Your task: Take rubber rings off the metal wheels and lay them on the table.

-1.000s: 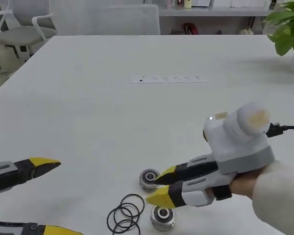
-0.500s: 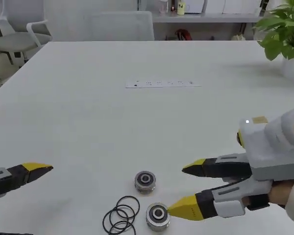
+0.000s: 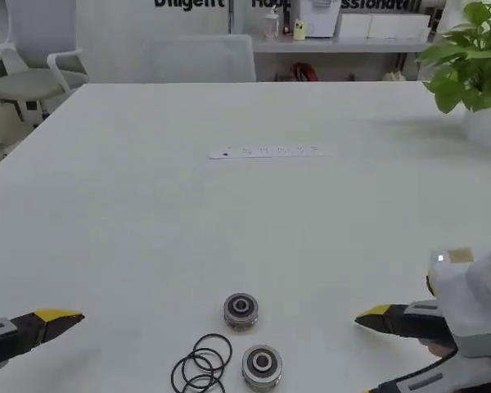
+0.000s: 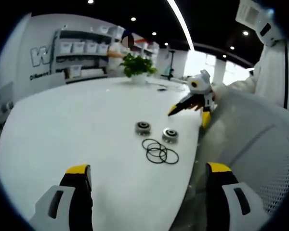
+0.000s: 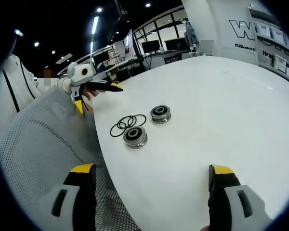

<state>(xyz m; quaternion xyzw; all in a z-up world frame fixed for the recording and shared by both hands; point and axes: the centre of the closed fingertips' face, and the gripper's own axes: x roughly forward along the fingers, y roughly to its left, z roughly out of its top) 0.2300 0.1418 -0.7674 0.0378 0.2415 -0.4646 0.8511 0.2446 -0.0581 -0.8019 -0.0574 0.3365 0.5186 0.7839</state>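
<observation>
The right gripper [image 3: 365,354] is pulling back. A second ago its jaws were hanging right over the two wheels; now, in the head view, it is sitting low at the right, well apart from them. The head camera has tipped too, so part of that shift is the view's own. The wheels and rings have not shifted on the table [image 3: 147,205]. I am reading this as a release and retreat - one more ring dropped, or the job nearing its end.

The rings [image 3: 201,366] are lying in a loose overlapping heap on the table, just beside the nearer wheel [image 3: 262,365]. The farther wheel [image 3: 240,310] is standing close behind. Both wheels are resting flat, and whether either is carrying a ring in its groove is too small to tell.

Both sets of jaws are standing wide apart and holding nothing. The right gripper is pointing leftward toward the wheels, held level above the table. The left gripper [image 4: 148,169] is waiting at the left edge of the head view, aimed across the table at the parts - its own view is putting rings and wheels straight ahead.
</observation>
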